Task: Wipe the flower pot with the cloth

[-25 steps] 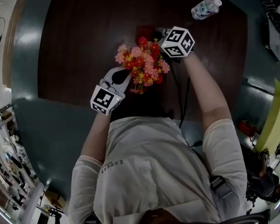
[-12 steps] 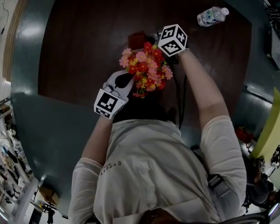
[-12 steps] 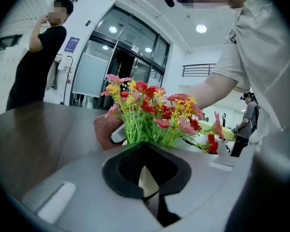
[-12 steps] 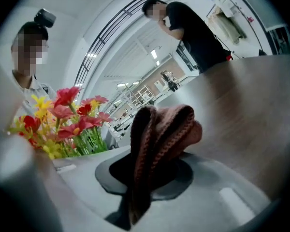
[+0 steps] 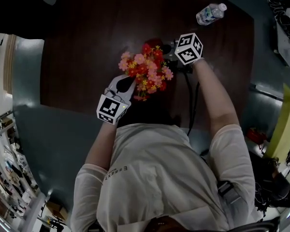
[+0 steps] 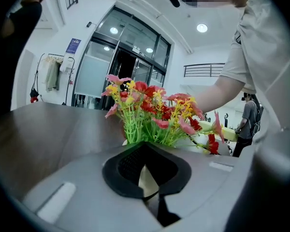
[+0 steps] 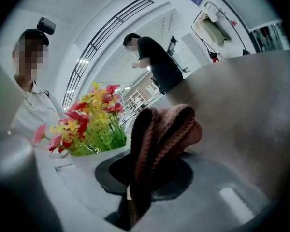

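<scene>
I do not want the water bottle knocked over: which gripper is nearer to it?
Right. In the head view the right gripper sits below-left of the bottle; the left gripper is farther, past the flowers.

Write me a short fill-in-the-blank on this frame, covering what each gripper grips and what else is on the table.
1. The right gripper is shut on the ____.
2. The left gripper is shut on the flower pot's ____.
3. The water bottle lies on its ____ on the table.
Missing words: cloth; rim; side.
</scene>
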The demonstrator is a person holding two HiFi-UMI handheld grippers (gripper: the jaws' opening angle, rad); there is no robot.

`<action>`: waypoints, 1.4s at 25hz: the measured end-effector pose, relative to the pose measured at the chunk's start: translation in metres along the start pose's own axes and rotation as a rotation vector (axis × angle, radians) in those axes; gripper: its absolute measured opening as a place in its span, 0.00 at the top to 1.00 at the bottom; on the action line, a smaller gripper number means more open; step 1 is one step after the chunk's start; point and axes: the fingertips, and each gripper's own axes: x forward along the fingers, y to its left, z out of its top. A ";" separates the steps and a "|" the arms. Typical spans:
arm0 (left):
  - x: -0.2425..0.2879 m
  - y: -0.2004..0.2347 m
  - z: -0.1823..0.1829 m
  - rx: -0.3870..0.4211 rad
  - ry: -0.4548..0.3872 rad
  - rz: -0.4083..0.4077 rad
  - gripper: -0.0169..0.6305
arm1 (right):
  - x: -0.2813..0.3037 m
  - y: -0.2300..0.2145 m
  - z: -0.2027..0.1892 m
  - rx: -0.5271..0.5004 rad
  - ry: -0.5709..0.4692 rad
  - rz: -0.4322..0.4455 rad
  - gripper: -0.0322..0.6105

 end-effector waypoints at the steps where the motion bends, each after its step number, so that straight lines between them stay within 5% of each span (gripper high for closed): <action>1: 0.000 0.000 0.000 -0.008 -0.003 0.000 0.95 | -0.005 0.001 -0.004 0.005 -0.009 -0.014 0.87; 9: -0.001 0.001 0.000 -0.027 0.003 -0.009 0.95 | -0.040 0.021 -0.038 0.043 -0.153 -0.177 0.87; 13: -0.003 0.001 0.002 -0.016 0.023 0.007 0.95 | -0.055 0.033 -0.062 0.027 -0.220 -0.396 0.87; 20: -0.025 0.010 0.036 0.013 -0.096 0.017 0.95 | -0.084 0.056 -0.075 0.062 -0.384 -0.771 0.87; 28: -0.062 0.029 0.043 0.026 -0.075 -0.116 0.95 | -0.054 0.111 -0.089 0.137 -0.444 -1.063 0.87; 35: -0.098 0.048 0.047 0.086 -0.034 -0.265 0.95 | 0.026 0.159 -0.097 0.261 -0.503 -1.148 0.87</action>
